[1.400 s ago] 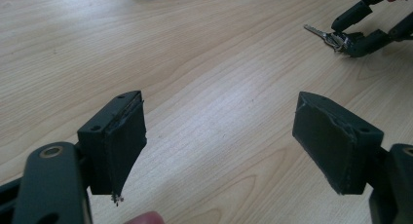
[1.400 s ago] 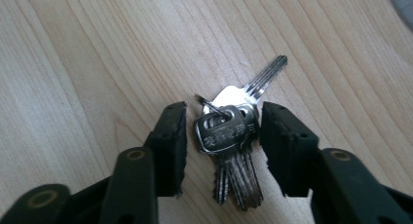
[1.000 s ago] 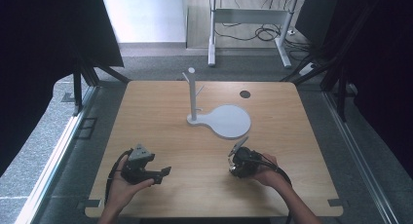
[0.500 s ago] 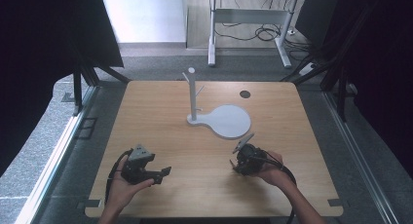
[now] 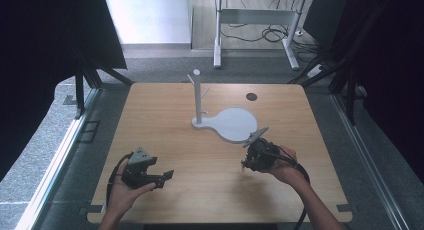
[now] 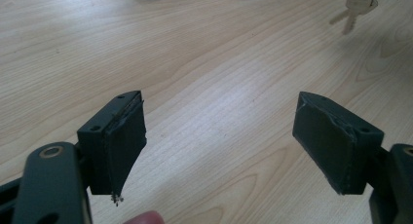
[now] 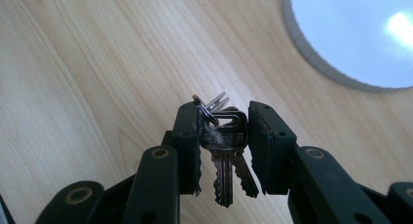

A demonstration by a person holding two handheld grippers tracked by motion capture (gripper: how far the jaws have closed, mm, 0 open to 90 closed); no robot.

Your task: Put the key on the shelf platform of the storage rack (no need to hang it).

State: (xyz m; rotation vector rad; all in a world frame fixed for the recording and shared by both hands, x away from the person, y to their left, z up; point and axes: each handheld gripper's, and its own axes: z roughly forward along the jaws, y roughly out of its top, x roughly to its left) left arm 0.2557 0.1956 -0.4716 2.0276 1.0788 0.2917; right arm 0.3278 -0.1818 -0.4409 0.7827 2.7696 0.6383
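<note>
Where jaws clamp, keys, stamped characters unreadable

Right gripper is hovering just beside white stand base; left gripper is resting low over table.

Camera positions: one fixed overhead, two riding on the grippers.

We note the high view looks forward and down over the whole table. Both gripper views sit close above the wood, and all three share the white stand base, which the left gripper view catches at its top edge.
</note>
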